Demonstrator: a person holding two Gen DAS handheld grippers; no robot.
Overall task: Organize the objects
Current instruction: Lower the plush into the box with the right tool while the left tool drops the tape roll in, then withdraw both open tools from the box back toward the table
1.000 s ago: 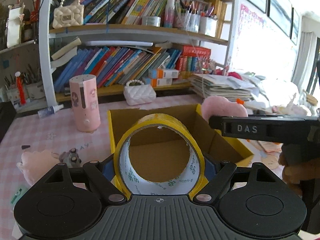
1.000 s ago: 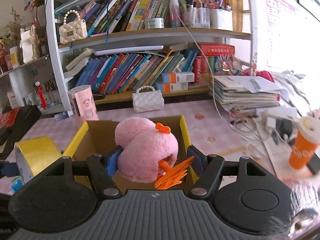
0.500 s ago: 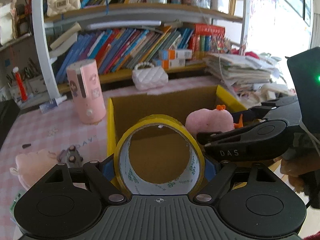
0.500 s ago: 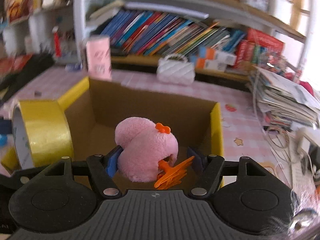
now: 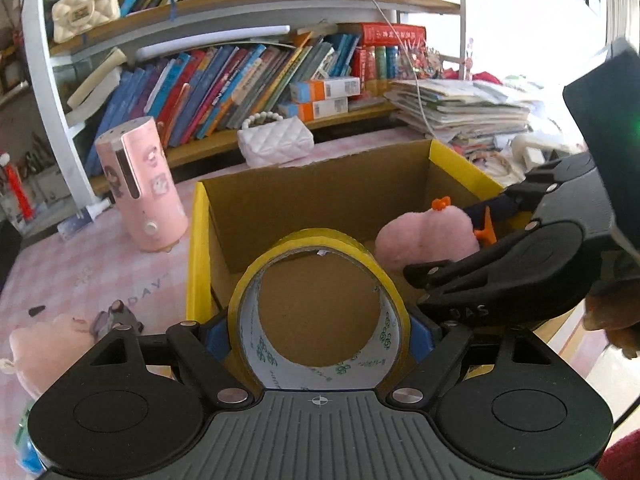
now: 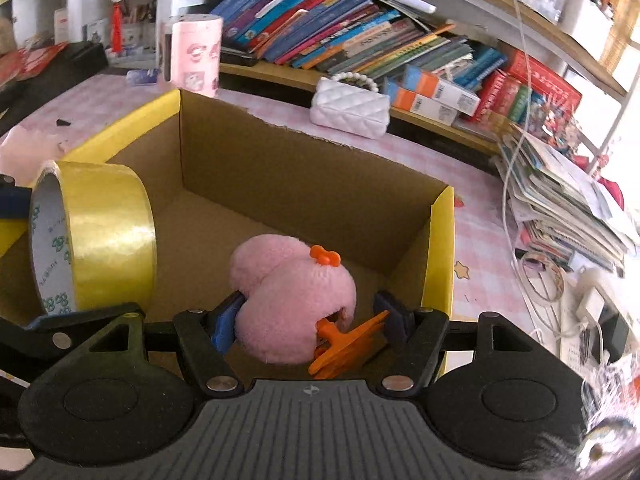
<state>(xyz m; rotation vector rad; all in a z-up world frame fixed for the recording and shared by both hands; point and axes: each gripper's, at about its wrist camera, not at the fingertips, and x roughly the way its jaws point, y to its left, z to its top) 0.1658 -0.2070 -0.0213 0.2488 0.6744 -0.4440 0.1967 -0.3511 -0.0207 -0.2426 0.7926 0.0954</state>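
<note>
We hold two tongs over an open cardboard box [image 5: 320, 204] with yellow flaps, which sits on a pink checked table [image 5: 80, 264]. Our left gripper [image 5: 319, 334] is clenched on a roll of yellow tape [image 5: 320, 248], its blue pads pressing the roll's two sides; the roll stands on edge, and through its hole we see the box floor. Our right gripper [image 6: 310, 320] grasps a pink plush toy [image 6: 292, 300] with an orange bow and orange feet, the left pad pushed into the fur and the right pad against the feet. The toy hangs inside the box, low by its right wall; we cannot tell whether it touches the floor. In the right wrist view the tape [image 6: 96, 236] hangs at the box's left side, well apart from the toy.

Beside the box stand a pink cylinder [image 5: 142, 184] and, behind it, a white quilted purse [image 5: 276, 142]. Another pink plush [image 5: 48, 344] lies on the table at the left.
</note>
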